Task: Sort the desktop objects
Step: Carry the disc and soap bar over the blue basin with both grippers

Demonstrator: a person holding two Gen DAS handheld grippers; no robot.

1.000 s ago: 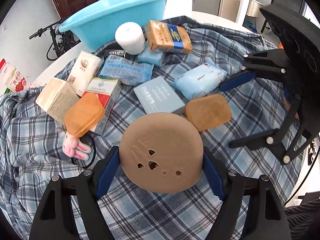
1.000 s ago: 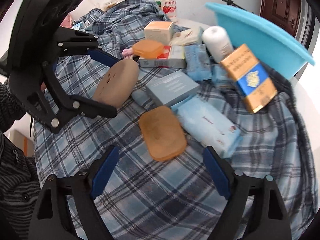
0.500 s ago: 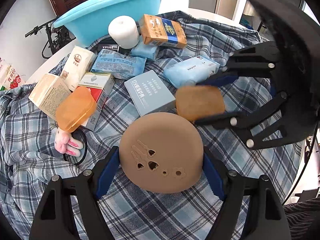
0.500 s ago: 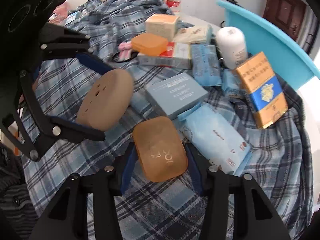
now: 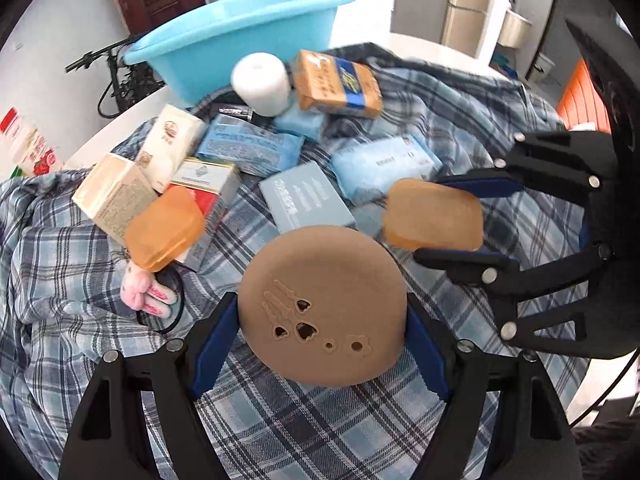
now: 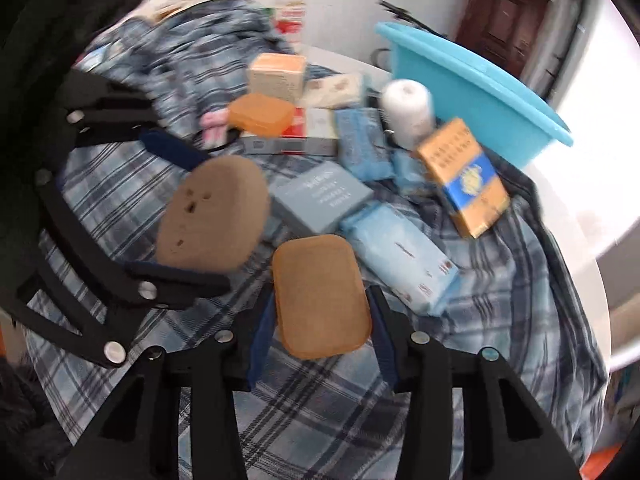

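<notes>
Sorting barely begun: left gripper (image 5: 323, 316) grasps round brown lid (image 5: 322, 304), right gripper (image 6: 320, 316) clenches orange soap case (image 6: 320, 300), blue basin (image 5: 240, 36) at the desk's far edge seemingly unfilled, boxes and packets unsorted.

Roll (image 5: 262, 84) before basin (image 5: 244, 36), beside carton (image 5: 336, 84).

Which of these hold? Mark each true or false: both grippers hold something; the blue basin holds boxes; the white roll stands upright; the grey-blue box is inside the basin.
1. Both grippers hold something. True: the left gripper clamps the round brown lid; the right gripper clamps the orange rounded case.
2. The blue basin holds boxes. False: none shows inside.
3. The white roll stands upright. True.
4. The grey-blue box is inside the basin. False: it lies on the plaid cloth.
</notes>
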